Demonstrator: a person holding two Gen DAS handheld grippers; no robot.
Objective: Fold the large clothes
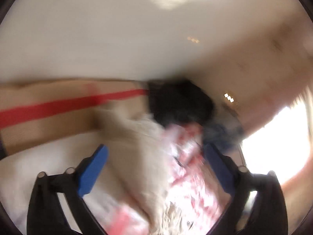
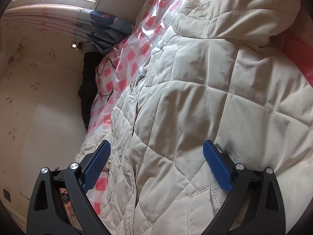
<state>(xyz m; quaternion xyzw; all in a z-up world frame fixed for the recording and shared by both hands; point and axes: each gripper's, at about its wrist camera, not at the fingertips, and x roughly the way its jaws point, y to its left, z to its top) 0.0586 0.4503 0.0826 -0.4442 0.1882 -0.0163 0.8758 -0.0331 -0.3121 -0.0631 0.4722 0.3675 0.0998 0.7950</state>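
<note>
My right gripper is wide open. Its two blue pads stand far apart, and nothing is held between them. The pad at 4 o'clock sits right against the big cream puffy coat; I cannot tell if it really touches. The pad at 8 o'clock hangs over the coat's edge and the red and white checked sheet.

The coat fills most of my right view, from 12 o'clock down to 6 o'clock. It lies spread out on the checked sheet, soft and wrinkly, with sewn squares all over. A front seam runs down its middle, and a pocket shows near 5 o'clock. A black cable lies on the sheet at 9 o'clock, with a dark cloth beside it. A blue patterned curtain hangs at 11 o'clock.

My left gripper is wide open too, and holds nothing. That view is very blurry. Between its pads I see cream cloth and the red and white sheet. A black blob sits in the middle, and a red stripe runs off to 9 o'clock.
</note>
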